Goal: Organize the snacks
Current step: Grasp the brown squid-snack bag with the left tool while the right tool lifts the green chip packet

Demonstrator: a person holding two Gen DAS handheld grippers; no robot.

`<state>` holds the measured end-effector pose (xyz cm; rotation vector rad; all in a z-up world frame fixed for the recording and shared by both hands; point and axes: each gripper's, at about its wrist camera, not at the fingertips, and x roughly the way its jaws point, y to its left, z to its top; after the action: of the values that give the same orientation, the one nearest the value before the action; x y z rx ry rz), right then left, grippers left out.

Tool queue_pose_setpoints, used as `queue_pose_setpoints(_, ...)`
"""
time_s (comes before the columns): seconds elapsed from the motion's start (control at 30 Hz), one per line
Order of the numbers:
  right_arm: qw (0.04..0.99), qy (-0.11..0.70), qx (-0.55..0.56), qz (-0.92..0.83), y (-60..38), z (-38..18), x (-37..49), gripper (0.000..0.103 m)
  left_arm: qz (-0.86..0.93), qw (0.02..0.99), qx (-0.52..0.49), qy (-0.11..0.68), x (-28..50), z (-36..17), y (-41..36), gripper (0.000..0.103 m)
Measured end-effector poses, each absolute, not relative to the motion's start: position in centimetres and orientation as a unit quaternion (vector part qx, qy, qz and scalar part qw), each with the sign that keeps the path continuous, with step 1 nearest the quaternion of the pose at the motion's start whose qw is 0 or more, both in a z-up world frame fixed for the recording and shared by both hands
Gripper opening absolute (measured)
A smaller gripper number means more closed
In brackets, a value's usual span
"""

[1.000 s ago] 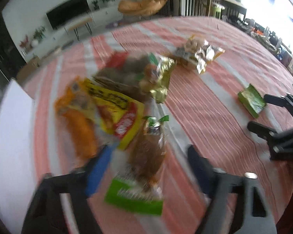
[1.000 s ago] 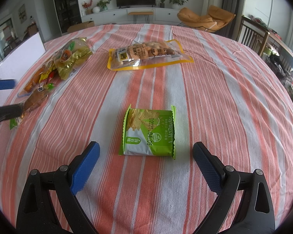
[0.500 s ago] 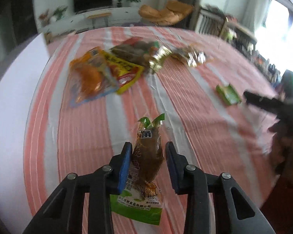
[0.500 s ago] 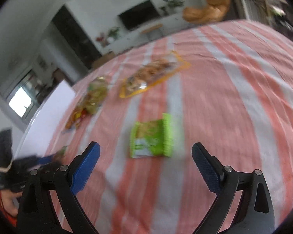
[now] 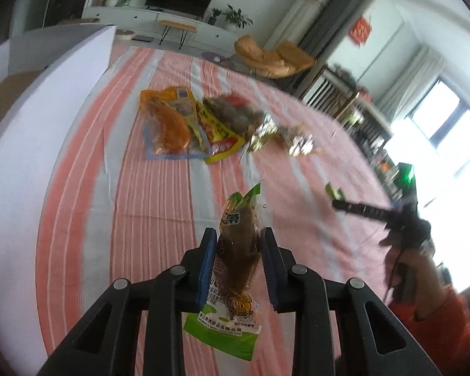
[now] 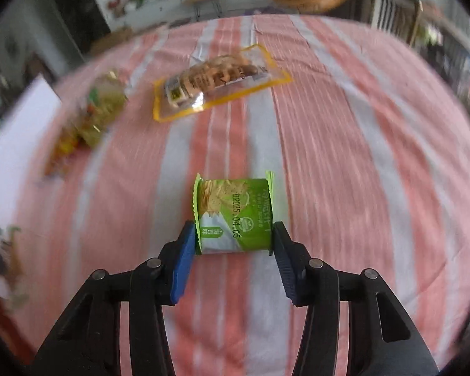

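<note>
My left gripper is shut on a brown snack packet with green ends and holds it above the striped tablecloth. My right gripper is shut on a green cracker packet, its pads pressed on both side edges, and the packet bows up between them. The right gripper also shows in the left wrist view. A pile of orange, yellow and foil snack bags lies further back. A yellow-edged clear biscuit bag lies beyond the right gripper.
A white box wall stands along the left of the table. A gold-green snack bag lies at the left in the right wrist view. The person's forearm is at the right.
The left gripper closed on the brown packet and lifted it away from the pile. The right gripper moved onto the green cracker packet and closed on it.
</note>
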<state>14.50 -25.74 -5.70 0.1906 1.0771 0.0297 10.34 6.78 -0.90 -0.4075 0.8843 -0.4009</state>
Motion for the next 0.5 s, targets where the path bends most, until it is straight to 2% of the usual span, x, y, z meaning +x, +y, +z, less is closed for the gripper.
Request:
queue_pose_setpoints(0.23,0.869,0.468,0.130,0.097,-21.7,0.9,12.5,0.051,-0.186,0.887,-0.251,0.339,8.5,5.6,12.9,0.028)
queue_pose_setpoints(0.37,0.864,0.442,0.110,0.213,-11.6,5.6,12.5,0.051,-0.122,0.911,-0.249,0.305,7.1,9.0,19.5,0.028)
queue_pose_setpoints(0.5,0.835,0.430,0.078,0.336,0.9,8.4,11.9,0.051,-0.027,0.917,-0.247,0.314,5.6,9.2,27.1,0.028)
